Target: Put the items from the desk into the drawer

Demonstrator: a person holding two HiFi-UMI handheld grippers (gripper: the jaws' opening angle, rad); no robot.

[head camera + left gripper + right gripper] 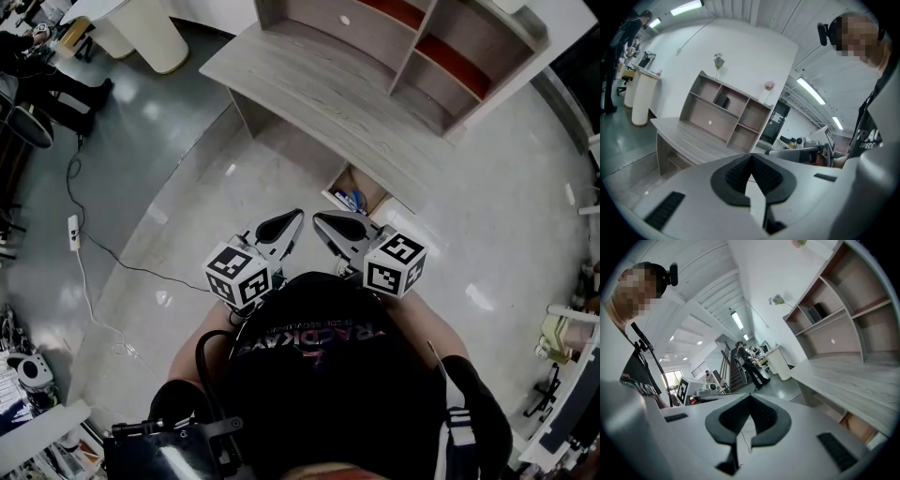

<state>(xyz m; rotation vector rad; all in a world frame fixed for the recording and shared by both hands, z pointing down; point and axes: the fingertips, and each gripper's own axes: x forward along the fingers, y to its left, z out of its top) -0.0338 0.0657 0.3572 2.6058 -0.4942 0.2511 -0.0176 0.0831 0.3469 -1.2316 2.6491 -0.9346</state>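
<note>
- Only the head view looks into the drawer [337, 182], open under the worktop [319, 86], blue items [355, 199] inside.
- Only the right gripper view shows stairs [727, 363] and people [750, 363].
- Left gripper [298, 215], right gripper [317, 218]: jaws closed, empty.
- Glossy grey floor [187, 178].

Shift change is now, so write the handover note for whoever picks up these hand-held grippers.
Left hand-held gripper: shut, empty, held close to the body.
Right hand-held gripper: shut, empty, beside the left one.
Desk: no loose items show on its top.
Drawer: open under the desk, with a blue item and other things too small to name inside.
Done: the desktop looks emptied into the drawer.
Left: probably shutting the drawer. Check whether the dark object in the shelf compartment belongs to the job.
</note>
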